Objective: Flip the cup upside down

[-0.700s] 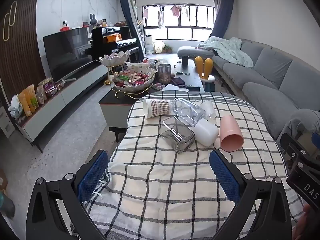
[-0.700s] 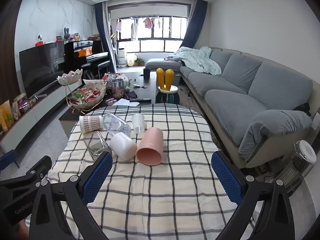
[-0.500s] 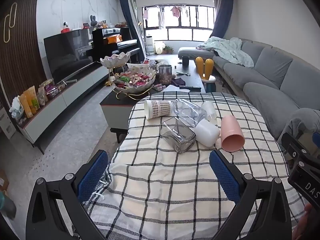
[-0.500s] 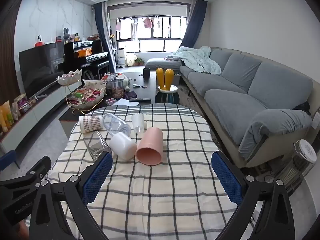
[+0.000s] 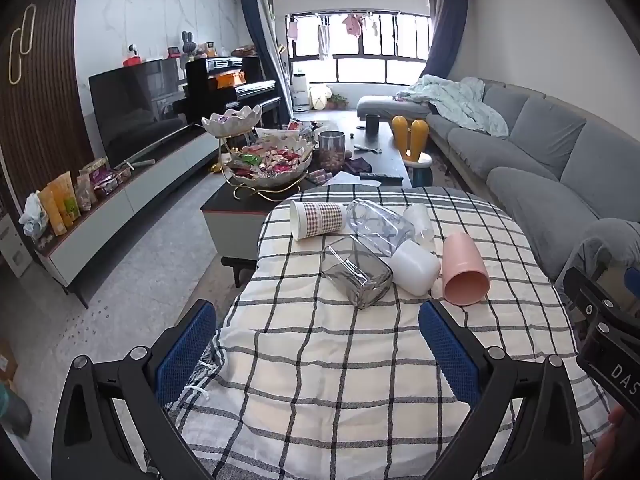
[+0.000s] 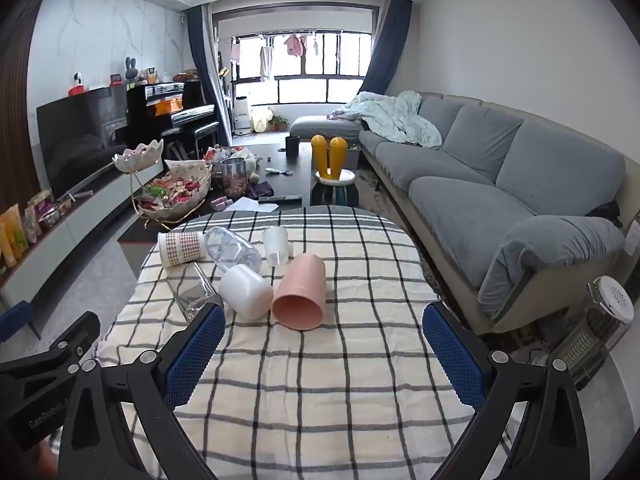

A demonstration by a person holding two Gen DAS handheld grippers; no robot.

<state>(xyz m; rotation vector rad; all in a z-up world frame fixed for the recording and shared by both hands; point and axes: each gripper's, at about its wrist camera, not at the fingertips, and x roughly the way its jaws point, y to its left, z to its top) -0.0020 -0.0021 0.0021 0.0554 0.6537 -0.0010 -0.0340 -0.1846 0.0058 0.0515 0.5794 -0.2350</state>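
Note:
Several cups lie on their sides on a checked tablecloth [image 5: 340, 364]: a pink cup [image 5: 466, 270] [image 6: 300, 292] with its mouth toward me, a white cup [image 5: 414, 266] [image 6: 246, 290], a grey square glass [image 5: 356, 274] [image 6: 194, 292], a clear ribbed glass [image 5: 378, 222] [image 6: 234, 248], a houndstooth paper cup [image 5: 318, 218] [image 6: 182, 246] and a small clear cup [image 5: 418, 218] [image 6: 276, 242]. My left gripper [image 5: 318, 354] is open and empty, short of the cups. My right gripper [image 6: 324, 356] is open and empty, just short of the pink cup.
A dark coffee table [image 5: 256, 202] with a snack bowl [image 5: 270, 164] stands beyond the checked table. A grey sofa [image 6: 500, 184] runs along the right. A TV cabinet [image 5: 120, 200] is at the left. A heater [image 6: 596, 324] stands on the floor at the right.
The left view has shifted slightly; the cups sit a little further right and lower in it. The right gripper is nearly still. No cup has moved.

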